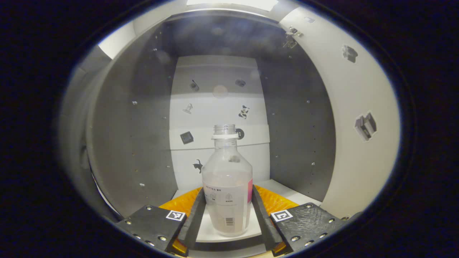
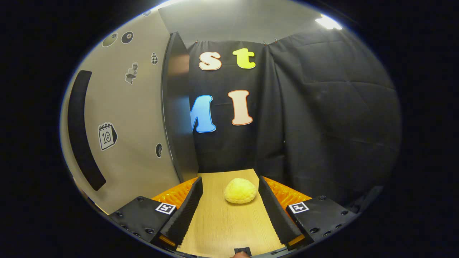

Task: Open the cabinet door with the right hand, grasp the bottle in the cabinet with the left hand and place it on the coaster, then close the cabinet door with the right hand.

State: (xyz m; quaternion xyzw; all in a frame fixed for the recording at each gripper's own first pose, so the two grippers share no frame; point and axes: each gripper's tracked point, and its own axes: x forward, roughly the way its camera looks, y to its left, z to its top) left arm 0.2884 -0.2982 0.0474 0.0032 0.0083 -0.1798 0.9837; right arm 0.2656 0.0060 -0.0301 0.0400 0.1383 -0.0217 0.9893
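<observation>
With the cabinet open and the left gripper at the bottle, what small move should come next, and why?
Probably close the left gripper on the bottle. The bottle stands upright on the cabinet shelf between the open fingers, with a gap on each side, so it looks lined up but not yet gripped.

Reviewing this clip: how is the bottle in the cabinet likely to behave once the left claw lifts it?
The bottle looks like thin translucent plastic, so it may flex under squeeze. It seems about half full of liquid, so probably moderately heavy, and with no cap on its neck, tilting could spill. The left claw straddles its lower, labelled body, which may be slick.
</observation>
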